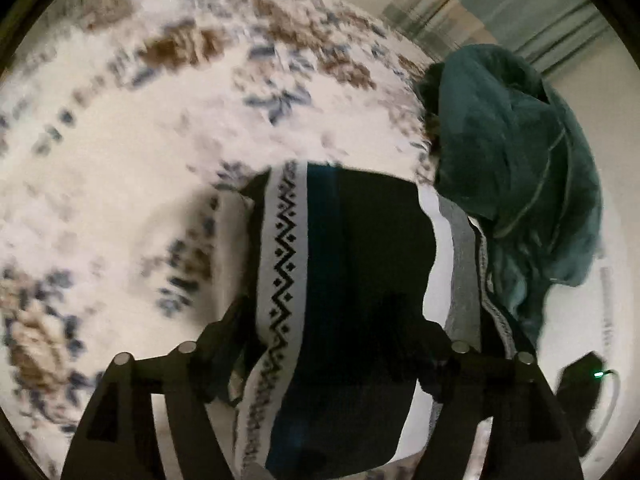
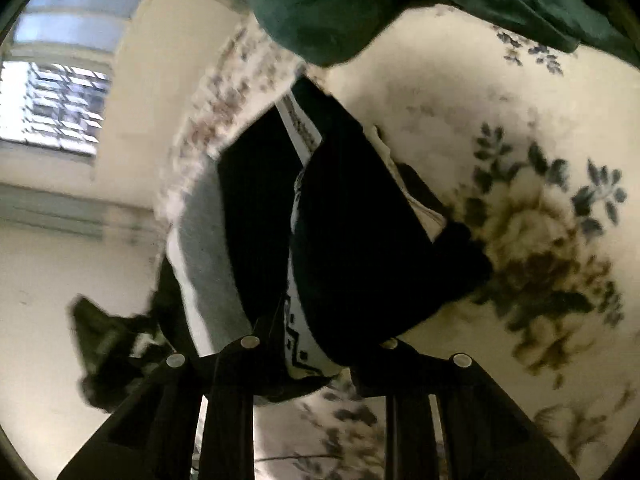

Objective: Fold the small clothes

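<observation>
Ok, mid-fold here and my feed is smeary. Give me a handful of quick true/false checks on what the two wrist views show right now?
1. The dark garment has a white band with a black zigzag pattern. True.
2. The surface underneath is a plain grey carpet. False: it is a cream floral rug with brown and blue motifs.
3. A teal-green cloth lies bunched beside the dark garment. True.
4. The left gripper hangs over bare rug with nothing between its fingers. False: the dark garment runs between its fingers.
5. The dark garment also sits between the fingers of the right gripper. True.
6. The teal-green cloth is neatly folded flat. False: it is crumpled in a heap.
</observation>
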A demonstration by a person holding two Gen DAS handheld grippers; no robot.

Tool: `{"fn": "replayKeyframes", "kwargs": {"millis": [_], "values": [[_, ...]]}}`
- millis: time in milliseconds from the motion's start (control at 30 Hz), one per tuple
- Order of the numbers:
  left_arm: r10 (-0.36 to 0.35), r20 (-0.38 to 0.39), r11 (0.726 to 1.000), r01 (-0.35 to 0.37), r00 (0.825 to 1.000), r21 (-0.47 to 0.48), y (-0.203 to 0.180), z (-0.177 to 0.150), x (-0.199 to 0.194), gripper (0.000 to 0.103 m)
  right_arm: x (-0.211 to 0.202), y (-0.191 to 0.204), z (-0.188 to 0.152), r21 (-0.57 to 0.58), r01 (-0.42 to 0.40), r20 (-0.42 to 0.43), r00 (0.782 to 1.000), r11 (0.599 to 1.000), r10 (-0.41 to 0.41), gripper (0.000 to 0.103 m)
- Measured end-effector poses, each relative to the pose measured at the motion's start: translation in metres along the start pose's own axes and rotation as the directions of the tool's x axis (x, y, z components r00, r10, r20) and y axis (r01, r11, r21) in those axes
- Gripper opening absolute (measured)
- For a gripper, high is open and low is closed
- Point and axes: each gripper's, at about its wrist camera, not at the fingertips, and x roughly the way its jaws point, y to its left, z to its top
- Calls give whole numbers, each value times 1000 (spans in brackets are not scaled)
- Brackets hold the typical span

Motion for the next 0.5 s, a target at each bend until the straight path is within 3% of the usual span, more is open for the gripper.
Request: {"fn": "replayKeyframes", "kwargs": {"millis": [33,67,100,133,167,233,267,300,400,500], "values": [[38,18,999,-38,999,16,-5,-1,-7,77,0,6,0,-15,32,-6,999,999,-32,51],[65,32,997,-66,997,31,-8,-2,-11,88,-4,9,-1,-35,76,1,997,996,-76,64],[104,53,993,-106,993,50,-14,-5,-20,93,-16,7,-7,-57,103,21,995,993,-102,84],[131,69,989,-135,989,62,-19,-8,-26,94,-22,12,-10,-75,124,35,992,989,-122,92],[152,80,985,-157,985,71,-21,-10,-30,94,-29,17,-14,-97,178,50,983,979,-174,92],[214,110,970,-224,971,90,-30,-20,-42,95,-43,35,-19,-172,328,109,944,929,-313,95],[237,119,964,-249,964,96,-33,-24,-46,95,-53,45,-24,-212,395,141,918,894,-371,100],[259,132,956,-274,957,109,-39,-33,-53,96,-62,54,-32,-269,487,188,872,831,-451,103],[302,157,936,-323,940,137,-51,-54,-70,98,-76,78,-44,-361,608,285,794,707,-537,103],[325,148,926,-346,934,152,-62,-74,-91,98,-99,96,-60,-390,633,318,774,668,-548,103]]}}
